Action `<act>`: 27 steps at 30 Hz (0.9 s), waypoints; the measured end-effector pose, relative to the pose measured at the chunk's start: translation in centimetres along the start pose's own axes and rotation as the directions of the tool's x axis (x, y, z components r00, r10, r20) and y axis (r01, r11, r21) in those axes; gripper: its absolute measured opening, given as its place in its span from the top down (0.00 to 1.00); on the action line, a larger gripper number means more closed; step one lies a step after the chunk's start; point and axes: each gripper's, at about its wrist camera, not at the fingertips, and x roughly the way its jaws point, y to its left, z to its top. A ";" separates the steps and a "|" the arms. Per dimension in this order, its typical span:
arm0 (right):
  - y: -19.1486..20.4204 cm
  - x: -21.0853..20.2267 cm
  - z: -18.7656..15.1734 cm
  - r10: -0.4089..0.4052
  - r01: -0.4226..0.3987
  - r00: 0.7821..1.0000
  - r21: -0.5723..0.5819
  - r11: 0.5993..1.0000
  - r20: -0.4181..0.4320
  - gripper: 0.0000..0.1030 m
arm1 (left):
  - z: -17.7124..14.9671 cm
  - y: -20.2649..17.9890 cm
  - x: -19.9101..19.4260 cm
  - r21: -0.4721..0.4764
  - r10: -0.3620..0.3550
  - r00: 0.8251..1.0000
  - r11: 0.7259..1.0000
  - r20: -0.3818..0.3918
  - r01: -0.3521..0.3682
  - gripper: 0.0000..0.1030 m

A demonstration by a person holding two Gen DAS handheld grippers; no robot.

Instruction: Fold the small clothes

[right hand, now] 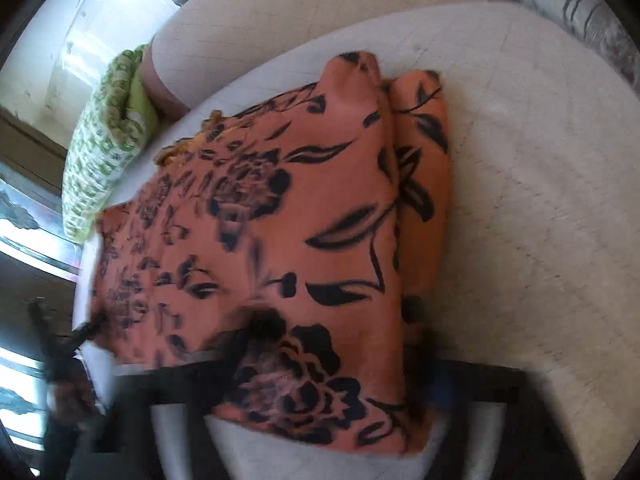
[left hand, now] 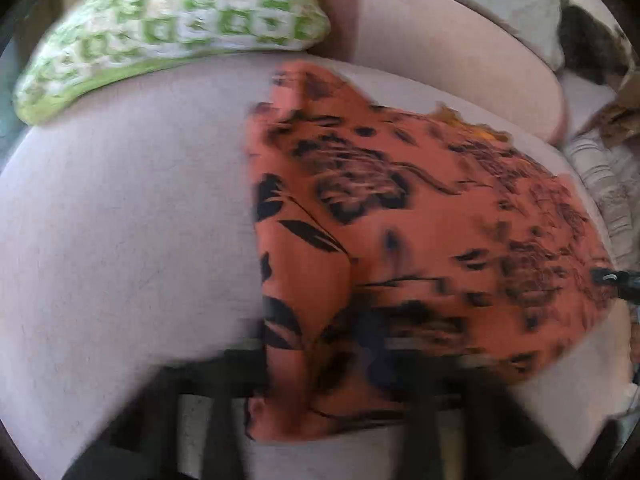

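Observation:
An orange garment with a black flower print (left hand: 420, 240) lies on a pale couch cushion (left hand: 120, 240). It is folded over, with a doubled edge on one side. My left gripper (left hand: 320, 364) is at the garment's near edge; cloth lies over and between its blurred fingers. In the right wrist view the same garment (right hand: 280, 240) fills the middle. My right gripper (right hand: 332, 344) is at its near edge with cloth between the blurred dark fingers. The left gripper's tip (right hand: 88, 328) shows at the garment's left corner. The right gripper's tip (left hand: 612, 280) shows at the garment's right edge.
A green and white patterned pillow (left hand: 172, 28) rests at the back of the couch, also in the right wrist view (right hand: 104, 152). The beige backrest (left hand: 440, 60) runs behind the garment. A grey striped cushion (right hand: 592, 20) and other cloth (left hand: 612, 184) lie to one side.

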 end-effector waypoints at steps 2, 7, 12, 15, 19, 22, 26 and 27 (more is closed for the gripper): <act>0.4 -0.7 0.4 0.004 -0.004 1.000 -0.003 1.000 -0.007 0.80 | 0.9 -0.7 -1.2 0.009 0.020 1.000 1.000 0.005 -0.020 0.87; 3.1 -6.6 0.1 0.090 -0.089 0.992 -0.015 0.996 0.086 0.81 | 1.1 -2.4 -8.7 0.014 -0.047 0.993 0.999 0.108 0.046 0.87; 3.5 -13.0 -6.2 0.107 -0.102 0.989 -0.058 0.993 0.101 0.81 | -5.5 -3.0 -14.3 0.010 -0.088 0.989 0.996 0.121 0.087 0.83; 0.6 -12.9 -11.0 0.078 -0.077 0.995 -0.023 0.997 0.063 0.67 | -11.7 -1.0 -10.8 -0.063 -0.096 0.995 0.993 -0.009 0.096 0.60; -4.7 -9.9 -15.6 -0.058 0.059 0.998 0.045 0.997 -0.020 0.29 | -14.2 1.2 -10.2 -0.087 -0.015 1.000 0.996 -0.011 0.014 0.58; -4.6 -13.7 -15.3 -0.057 0.050 0.991 0.061 0.997 0.117 0.28 | -12.5 1.4 -14.3 -0.083 0.000 0.989 0.996 0.147 0.012 0.37; -2.7 -15.6 -11.9 -0.033 0.029 0.974 0.024 0.999 0.224 0.25 | -10.0 0.6 -14.8 -0.057 -0.005 0.979 0.998 0.202 0.017 0.32; -2.3 -15.0 -10.6 -0.040 0.041 0.971 -0.001 0.999 0.235 0.25 | -10.1 0.1 -14.3 -0.054 -0.024 0.980 0.998 0.200 0.035 0.32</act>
